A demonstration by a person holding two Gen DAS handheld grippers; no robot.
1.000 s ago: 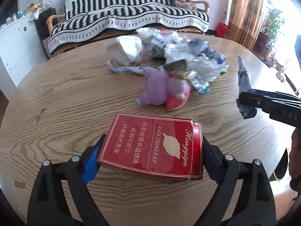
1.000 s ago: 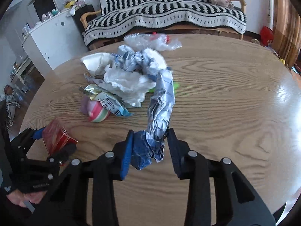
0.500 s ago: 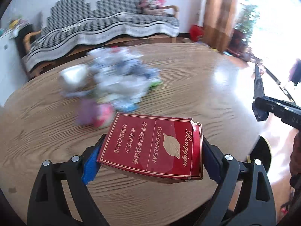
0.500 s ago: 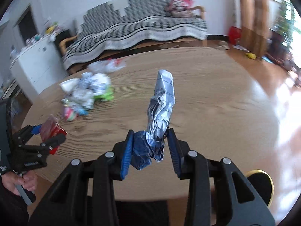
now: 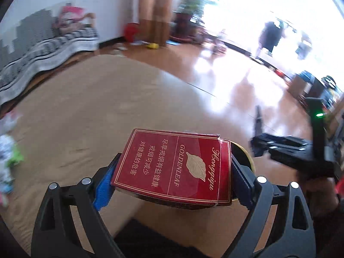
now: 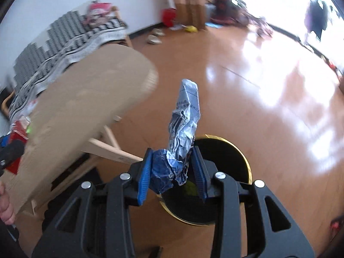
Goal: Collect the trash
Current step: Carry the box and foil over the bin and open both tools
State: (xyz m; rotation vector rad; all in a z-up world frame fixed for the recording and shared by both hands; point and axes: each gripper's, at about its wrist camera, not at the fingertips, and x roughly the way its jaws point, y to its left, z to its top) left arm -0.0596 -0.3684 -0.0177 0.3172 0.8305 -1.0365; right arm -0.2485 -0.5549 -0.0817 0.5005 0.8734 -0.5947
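Your left tongs [image 5: 172, 177]: pinching a red "GOLDENLEAF" cigarette box [image 5: 175, 165] flat between the blue pads [image 5: 104, 185], held over the near edge of the wooden worktop [image 5: 81, 111].

Your right tongs [image 6: 173, 173]: pinching a crumpled blue-and-white wrapper [image 6: 180, 137] that stands up tall between them, directly above a black bin with a gold rim [image 6: 232, 157] on the floor.

In the left wrist view that bin shows only as a sliver of gold rim, mostly hidden behind the box.

Surroundings: leftover trash pile [image 5: 8, 157], blurred, at the left edge of the worktop; striped sofa [image 5: 43, 49] at far left; plush toy [image 6: 97, 11] on it; curtain [image 6: 189, 2]; potted plant [image 5: 191, 6]; shiny wooden floor [image 6: 268, 99].

Hard to make out: a dark shape [image 5: 269, 34] against the overexposed window, far right. Your right tongs appear side-on at right in the left view, the wrapper reduced to a dark strip.
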